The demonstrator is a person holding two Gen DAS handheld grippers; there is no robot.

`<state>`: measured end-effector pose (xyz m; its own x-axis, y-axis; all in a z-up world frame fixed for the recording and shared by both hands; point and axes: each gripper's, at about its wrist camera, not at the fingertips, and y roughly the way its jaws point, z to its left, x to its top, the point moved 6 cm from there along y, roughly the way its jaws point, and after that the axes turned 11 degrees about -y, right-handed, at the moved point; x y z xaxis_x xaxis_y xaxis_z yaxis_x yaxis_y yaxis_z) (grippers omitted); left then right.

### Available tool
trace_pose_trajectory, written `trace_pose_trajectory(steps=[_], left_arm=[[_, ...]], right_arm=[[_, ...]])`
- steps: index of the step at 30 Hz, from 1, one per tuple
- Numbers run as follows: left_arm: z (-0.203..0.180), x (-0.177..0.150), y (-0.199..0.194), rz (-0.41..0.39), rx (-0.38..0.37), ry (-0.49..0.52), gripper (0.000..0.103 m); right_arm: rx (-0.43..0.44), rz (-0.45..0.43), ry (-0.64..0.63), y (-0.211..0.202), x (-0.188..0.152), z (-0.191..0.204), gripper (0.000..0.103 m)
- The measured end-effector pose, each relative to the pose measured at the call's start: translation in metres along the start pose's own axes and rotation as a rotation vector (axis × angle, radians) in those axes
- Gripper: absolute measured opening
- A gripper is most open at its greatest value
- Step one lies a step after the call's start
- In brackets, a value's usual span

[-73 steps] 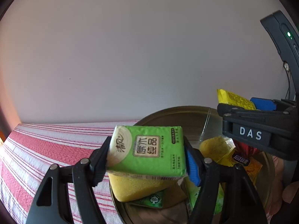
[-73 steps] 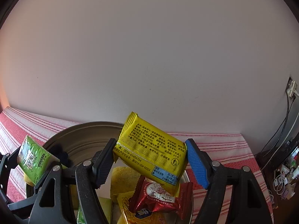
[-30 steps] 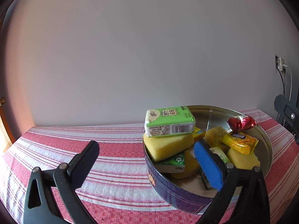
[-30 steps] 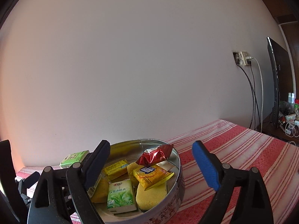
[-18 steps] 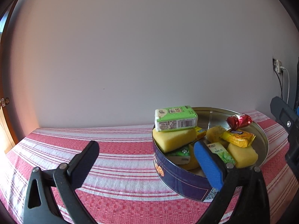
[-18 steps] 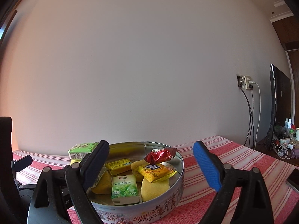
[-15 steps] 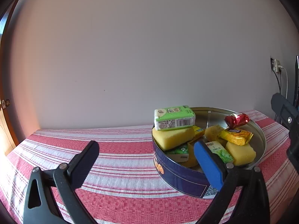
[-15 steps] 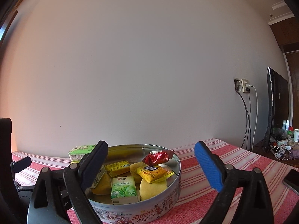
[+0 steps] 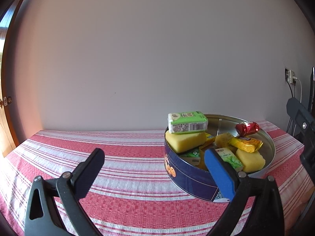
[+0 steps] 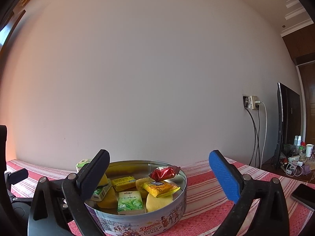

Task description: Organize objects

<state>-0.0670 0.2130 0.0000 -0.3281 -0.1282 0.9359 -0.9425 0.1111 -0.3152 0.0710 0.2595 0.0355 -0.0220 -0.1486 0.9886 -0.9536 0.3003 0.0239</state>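
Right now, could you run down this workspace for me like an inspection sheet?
Surface: red-and-white striped tablecloth.
Job's things: round cookie tin holding tissue packs, yellow sponges and snack packets; a green tissue pack sits on top of a sponge.
Clutter: phone at the table edge.
Grippers: left hand-held gripper and right hand-held gripper open, empty.
Cables: cords hang from wall socket.
Surroundings: plain wall, dark screen.

My left wrist camera looks slightly down across the tabletop (image 9: 122,149), the cookie tin (image 9: 189,181) near at 2 o'clock. My right looks level, the same tin (image 10: 157,224) close at 6 o'clock.
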Motion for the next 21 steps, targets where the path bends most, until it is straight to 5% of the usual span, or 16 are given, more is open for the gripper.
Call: trace_pose_trajectory(steps=[21], left_arm=[[0.0037, -0.0033, -0.002, 0.016, 0.004, 0.002, 0.103]], right_arm=[[-0.006, 0.016, -0.003, 0.0003, -0.0028, 0.0019, 0.102]])
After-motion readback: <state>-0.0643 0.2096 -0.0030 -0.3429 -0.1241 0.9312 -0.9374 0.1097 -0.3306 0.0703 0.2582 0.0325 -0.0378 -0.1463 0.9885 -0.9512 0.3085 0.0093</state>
